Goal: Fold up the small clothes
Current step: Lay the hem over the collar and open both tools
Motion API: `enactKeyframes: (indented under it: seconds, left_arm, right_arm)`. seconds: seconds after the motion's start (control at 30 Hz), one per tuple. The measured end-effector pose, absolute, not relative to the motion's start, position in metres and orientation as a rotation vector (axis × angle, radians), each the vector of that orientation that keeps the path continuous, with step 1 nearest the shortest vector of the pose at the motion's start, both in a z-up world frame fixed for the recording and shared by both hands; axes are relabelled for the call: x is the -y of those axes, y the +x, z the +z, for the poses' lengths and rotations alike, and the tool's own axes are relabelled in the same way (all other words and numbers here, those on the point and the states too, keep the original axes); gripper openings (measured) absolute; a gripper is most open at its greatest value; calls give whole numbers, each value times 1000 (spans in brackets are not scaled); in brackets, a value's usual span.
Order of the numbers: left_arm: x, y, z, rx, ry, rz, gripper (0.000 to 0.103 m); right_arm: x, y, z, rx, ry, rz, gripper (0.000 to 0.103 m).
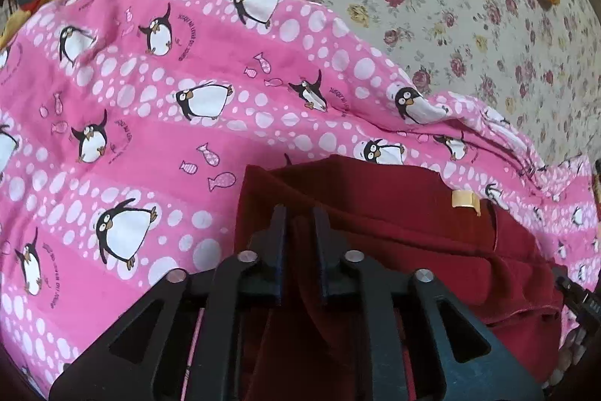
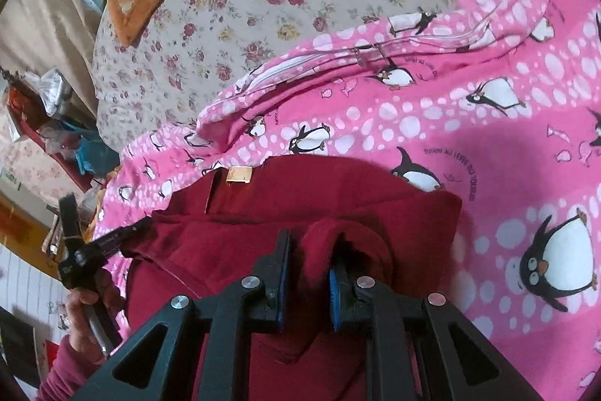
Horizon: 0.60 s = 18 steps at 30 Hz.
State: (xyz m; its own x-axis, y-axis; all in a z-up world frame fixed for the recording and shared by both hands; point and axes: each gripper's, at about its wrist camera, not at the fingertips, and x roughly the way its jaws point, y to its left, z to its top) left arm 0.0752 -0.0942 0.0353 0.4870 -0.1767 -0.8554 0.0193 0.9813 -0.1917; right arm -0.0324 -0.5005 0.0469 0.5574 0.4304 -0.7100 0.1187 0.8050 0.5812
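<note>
2 hand-held grippers pinch a dark red garment (image 1: pixel 394 224) on the penguin-print pink blanket (image 1: pixel 131 138): left hand-held gripper (image 1: pixel 300 247) and right hand-held gripper (image 2: pixel 310 265) each clamp a fold.

The left gripper (image 1: pixel 300 213) pointed forward and down, its fingers (image 1: pixel 278 235) drawn close together with a fold of red cloth pinched between them. The right gripper (image 2: pixel 311 239) did likewise — fingers (image 2: pixel 280 258) nearly closed on a bunched fold. In the right wrist view the left hand (image 2: pixel 88 314) gripped its tool's handle, a red sleeve at the wrist.
</note>
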Motion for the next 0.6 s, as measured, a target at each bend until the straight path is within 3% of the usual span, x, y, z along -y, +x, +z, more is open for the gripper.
enactKeyframes:
  seconds: [0.03, 0.1, 0.13, 0.2, 0.23, 0.47, 0.6]
  left_arm:
    - [93, 75, 37, -1059, -167, -118, 25]
    - [91, 75, 45, -1055, -162, -126, 46]
    - [89, 74, 50, -1046, -165, -130, 48]
    - [85, 71, 61, -1032, -175, -131, 48]
    - [83, 68, 67, -1028, -183, -135, 48]
    - [79, 27, 98, -1005, -127, -173, 49]
    - [74, -7, 88, -1046, -81, -178, 49]
  right_arm:
    - [502, -33, 49, -975, 635, 207, 16]
    - [504, -36, 53, -964, 647, 226, 18]
    - [506, -38, 56, -957, 656, 238, 25]
    - [508, -43, 66, -929, 656, 241, 43]
    - [509, -47, 71, -913, 647, 229, 45]
    - [511, -76, 111, -839, 563, 206, 45]
    - [485, -93, 119, -846, 491, 305, 46]
